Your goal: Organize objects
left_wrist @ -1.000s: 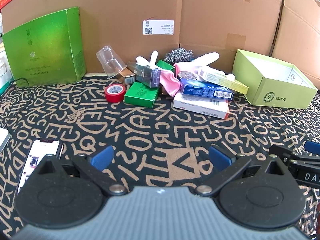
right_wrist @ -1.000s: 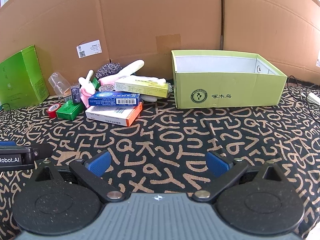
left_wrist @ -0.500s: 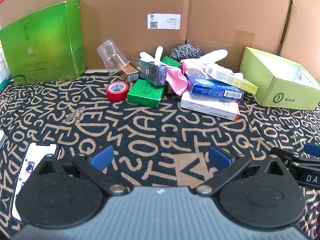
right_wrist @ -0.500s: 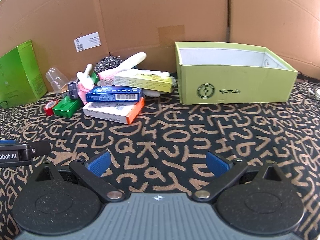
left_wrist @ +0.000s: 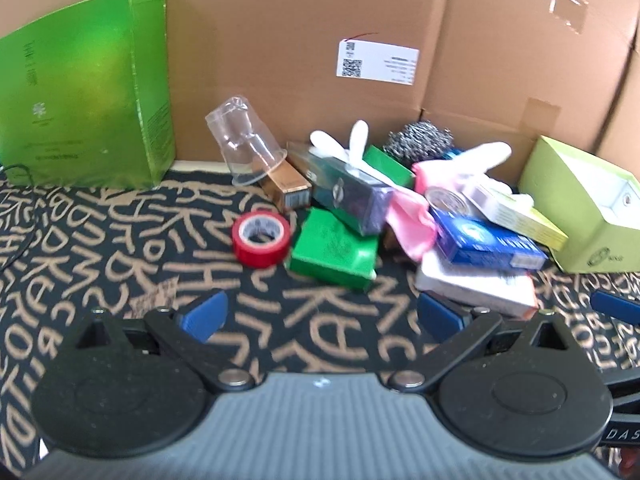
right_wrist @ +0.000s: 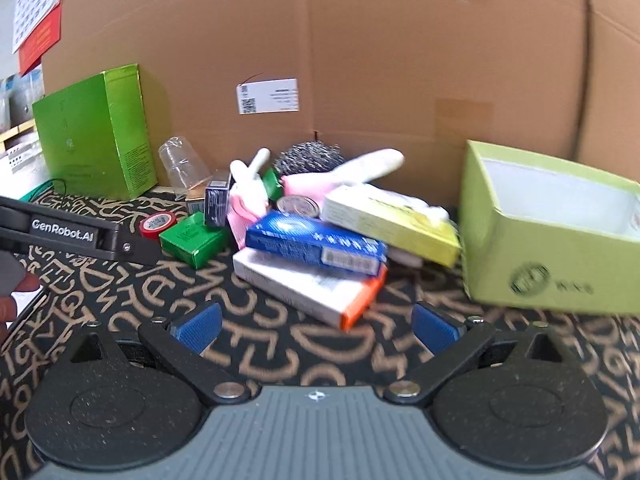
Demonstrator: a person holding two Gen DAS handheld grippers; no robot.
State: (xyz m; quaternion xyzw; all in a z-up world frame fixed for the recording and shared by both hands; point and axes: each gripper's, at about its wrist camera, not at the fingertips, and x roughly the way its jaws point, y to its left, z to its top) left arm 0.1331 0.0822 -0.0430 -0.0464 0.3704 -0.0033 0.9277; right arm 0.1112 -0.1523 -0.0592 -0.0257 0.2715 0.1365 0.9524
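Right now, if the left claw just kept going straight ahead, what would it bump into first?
Probably the small green box, which lies nearly dead ahead of the open left claw, with bare patterned cloth before it. The red tape roll sits just left of that line. Depth is uncertain.

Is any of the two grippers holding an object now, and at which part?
Nothing is held. The left gripper and the right gripper are both open, with only the patterned cloth between their fingers.

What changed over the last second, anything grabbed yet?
Both grippers moved forward toward the pile: left gripper toward the red tape roll, right gripper toward the white-and-orange box. Nothing grasped; both stay open and empty. The pile is undisturbed.
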